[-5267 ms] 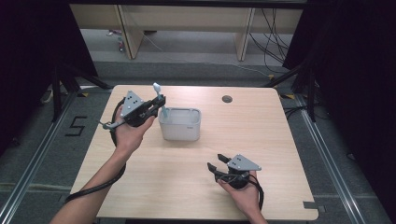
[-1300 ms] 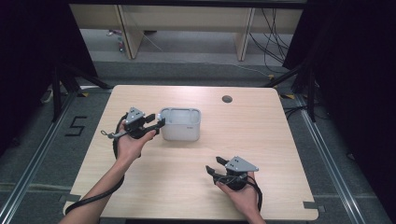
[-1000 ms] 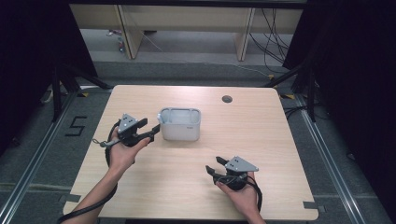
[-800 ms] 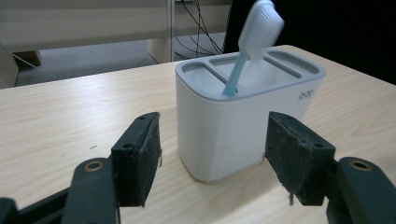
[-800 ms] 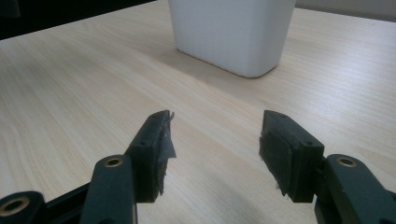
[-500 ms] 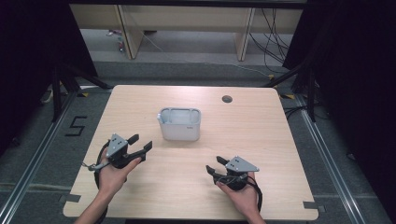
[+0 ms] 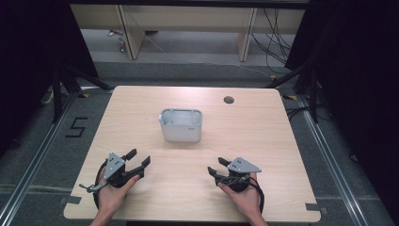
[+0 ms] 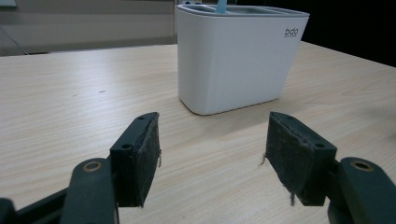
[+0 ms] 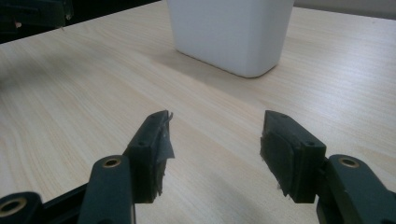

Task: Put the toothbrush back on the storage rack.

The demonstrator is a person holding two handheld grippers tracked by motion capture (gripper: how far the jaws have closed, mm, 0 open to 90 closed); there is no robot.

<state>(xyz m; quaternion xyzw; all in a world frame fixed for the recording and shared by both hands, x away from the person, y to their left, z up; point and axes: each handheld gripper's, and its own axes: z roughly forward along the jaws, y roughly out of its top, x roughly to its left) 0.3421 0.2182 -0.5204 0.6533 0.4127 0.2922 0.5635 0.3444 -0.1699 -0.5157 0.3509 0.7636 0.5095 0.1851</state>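
Pale wood grain covers the desk (image 7: 263, 141), which stands on a grey floor with dark curtains at both sides. Near its middle sits a white holder (image 7: 181, 125) — upright, with a light blue tip (image 8: 221, 6) poking out of its top in the left gripper view. The left gripper (image 7: 137, 160) rests at the near left edge, its fingers (image 8: 140, 154) spread apart and empty. The right gripper (image 7: 215, 168) lies at the near right — fingers (image 9: 152, 149) likewise apart, holding nothing. Both are well apart from the holder.
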